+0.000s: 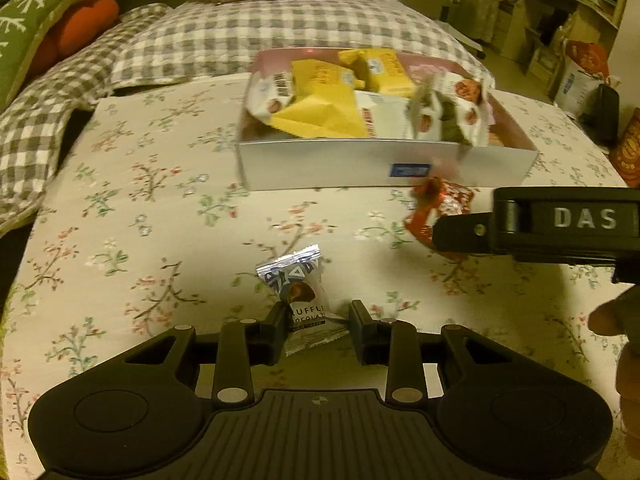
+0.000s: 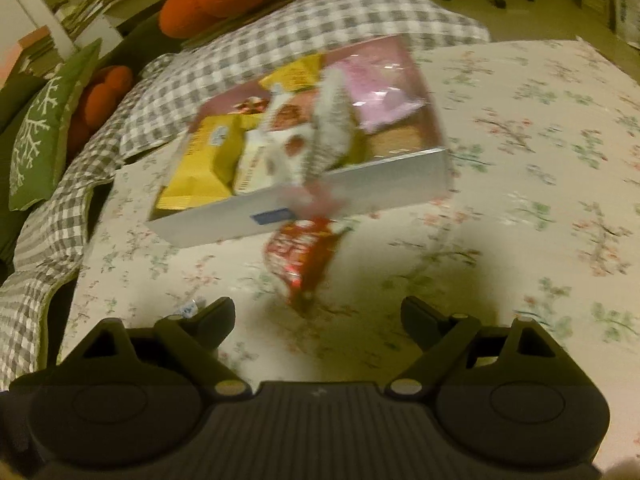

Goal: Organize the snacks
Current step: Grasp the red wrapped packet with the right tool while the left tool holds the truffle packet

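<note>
gripping the silver truffle chocolate packet [image 1: 298, 292] in your left claw [image 1: 316, 326], carry it level into the shallow silver cardboard box [image 1: 384, 162]; right claw [image 2: 318, 322] stands open, empty.

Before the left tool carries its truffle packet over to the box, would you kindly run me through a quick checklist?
1. Left tool closed on the truffle packet: ok, fingers sit against its sides.
2. Packet lifted off the floral sheet: cannot tell.
3. Space in the box: not ok, snacks heap above its rim.
4. Right tool free: ok, open, nothing between its fingers.
5. Red packet boxed: not ok, it lies outside, by the front wall.
</note>
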